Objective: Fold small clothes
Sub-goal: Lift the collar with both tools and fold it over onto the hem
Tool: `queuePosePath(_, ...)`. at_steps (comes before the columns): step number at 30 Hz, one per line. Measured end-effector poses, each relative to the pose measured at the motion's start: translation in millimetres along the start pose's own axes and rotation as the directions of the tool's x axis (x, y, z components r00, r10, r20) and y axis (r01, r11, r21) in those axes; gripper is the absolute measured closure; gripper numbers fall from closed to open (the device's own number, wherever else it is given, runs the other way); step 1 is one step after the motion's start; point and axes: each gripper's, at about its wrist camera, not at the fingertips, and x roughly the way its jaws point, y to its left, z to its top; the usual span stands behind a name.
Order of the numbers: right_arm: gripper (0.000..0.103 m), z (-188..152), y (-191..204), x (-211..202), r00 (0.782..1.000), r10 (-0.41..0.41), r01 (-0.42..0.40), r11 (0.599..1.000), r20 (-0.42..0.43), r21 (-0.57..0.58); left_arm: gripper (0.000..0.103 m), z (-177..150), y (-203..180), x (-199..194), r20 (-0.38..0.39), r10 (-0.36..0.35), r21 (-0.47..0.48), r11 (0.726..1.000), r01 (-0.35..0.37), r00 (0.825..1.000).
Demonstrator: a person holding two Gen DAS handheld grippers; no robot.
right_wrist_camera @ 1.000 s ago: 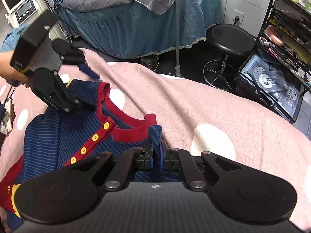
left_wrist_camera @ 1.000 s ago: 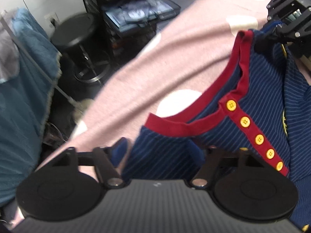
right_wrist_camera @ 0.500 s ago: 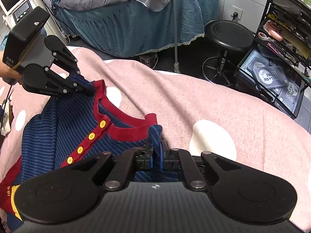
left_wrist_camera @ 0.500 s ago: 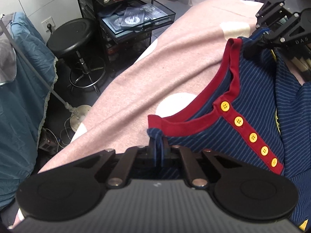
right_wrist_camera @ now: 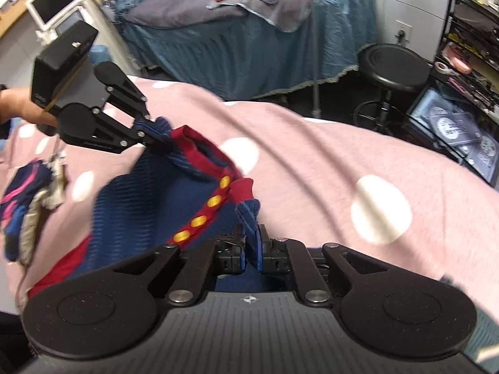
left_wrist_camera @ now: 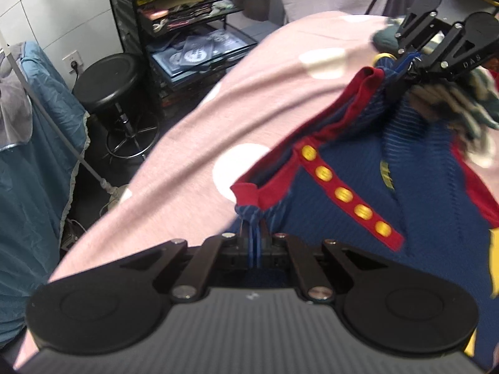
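- Left tool (left_wrist_camera: 254,237) clamped tight on a pinch of navy striped fabric at one shoulder of the small garment (left_wrist_camera: 421,202), right beside the red collar trim (left_wrist_camera: 271,193).
- Right tool (right_wrist_camera: 252,243) also closed hard on navy fabric at the other shoulder, next to the red collar end.
- Right wrist view shows the left tool (right_wrist_camera: 156,134) up at left, a bare hand (right_wrist_camera: 21,109) behind it, cloth bunched at its tips.
- Left wrist view shows the right tool (left_wrist_camera: 408,62) at upper right, pinching the collar corner.
- Garment is a navy pinstripe top with a red placket carrying yellow buttons (left_wrist_camera: 343,194); neckline sags between the two tools, body drapes down over the pink bedspread (left_wrist_camera: 249,99) with white dots.
- Both frames motion-blurred around the cloth.
- Another crumpled garment (right_wrist_camera: 21,205), navy with pink, lies on the spread at left, apart from the held one.
- Black stool (right_wrist_camera: 393,62), wire rack (left_wrist_camera: 187,15) of clutter and a teal-skirted bed (right_wrist_camera: 249,40) stand beyond the spread.
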Motion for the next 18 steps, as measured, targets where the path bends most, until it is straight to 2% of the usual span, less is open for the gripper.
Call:
queuePosePath(5,0.092,-24,33,-25,0.998,0.064,-0.064,0.998,-0.012,-0.012,0.101,-36,-36,-33,-0.007,-0.037,0.010,0.999,0.037,0.999)
queuePosePath(9,0.092,-48,62,-44,0.994,0.101,-0.102,0.995,-0.031,-0.020,0.101,-69,-68,-57,-0.018,-0.072,-0.023,0.997,0.071,0.997)
queuePosePath(18,0.092,-116,138,-68,0.974,0.198,-0.203,0.979,-0.110,-0.034,0.101,-145,-156,-100,-0.056,-0.162,-0.073,0.985,0.158,0.985)
